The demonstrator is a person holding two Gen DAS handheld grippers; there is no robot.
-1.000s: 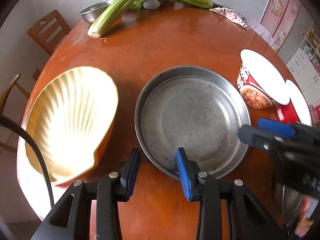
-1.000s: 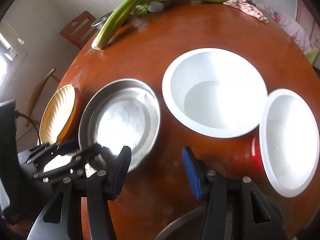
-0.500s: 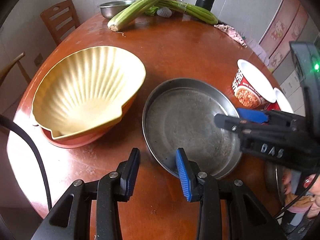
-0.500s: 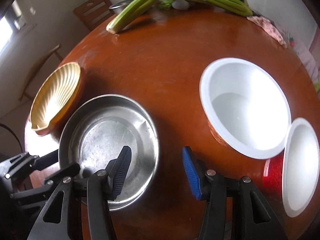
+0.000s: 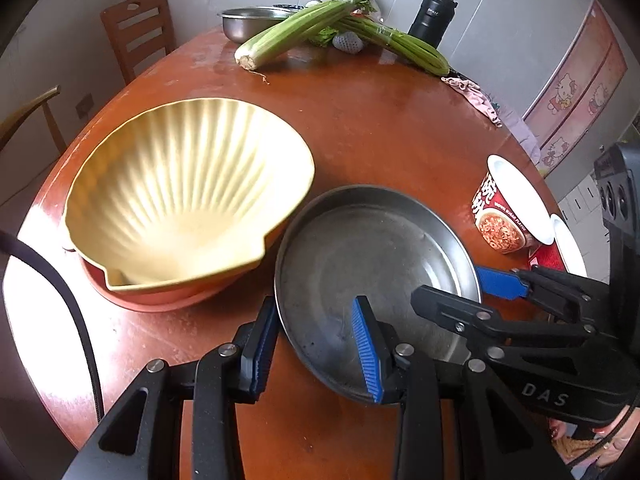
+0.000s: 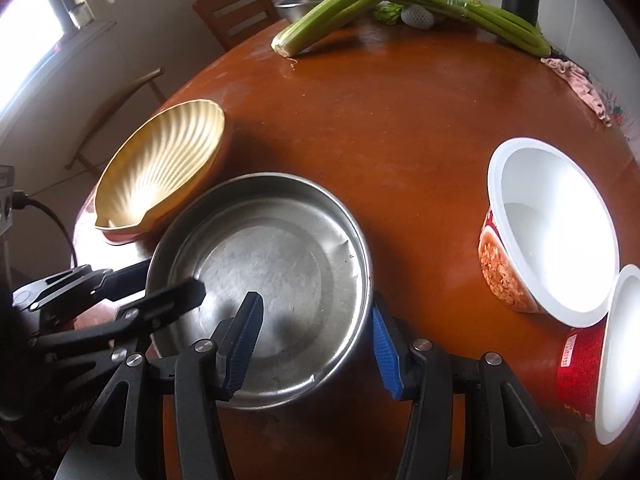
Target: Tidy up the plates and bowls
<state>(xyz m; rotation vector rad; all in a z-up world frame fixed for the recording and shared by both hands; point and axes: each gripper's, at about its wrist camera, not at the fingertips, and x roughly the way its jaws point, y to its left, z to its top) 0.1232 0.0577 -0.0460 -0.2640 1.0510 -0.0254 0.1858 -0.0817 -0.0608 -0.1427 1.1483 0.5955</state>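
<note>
Steel plate point(image 5: 372, 280) sits on the round wooden table point(image 5: 360, 128) straight ahead in my left wrist view. My left gripper point(image 5: 314, 350) has its jaws apart, straddling the plate's near rim: one blue pad over the inside, the other outside over bare wood. Pads not pressing the rim as far as I can see, so open, nothing held. Shell-shaped yellow bowl point(image 5: 188, 196) lies left of the plate, nested in an orange dish point(image 5: 160, 300), its edge just beside the plate rim. My right gripper point(image 5: 452, 292) comes in from the right side, one finger over the plate, one outside the rim. Noodle cup point(image 5: 504, 216) stands right of the plate, apart from it. Celery point(image 5: 296, 28), small steel bowl point(image 5: 248, 20) and black flask point(image 5: 434, 12) at the far edge.

Right wrist view: my right gripper point(image 6: 316, 336) also gapes across the steel plate point(image 6: 272, 264) rim, left pad over the inside, right pad outside; gap visible, no grip. Left gripper point(image 6: 152, 284) reaches in from the left over the opposite rim. Yellow bowl point(image 6: 160, 168) far left. Noodle cup point(image 6: 548, 224), empty white inside, with a second red cup point(image 6: 592, 352) touching it at the right edge.
</note>
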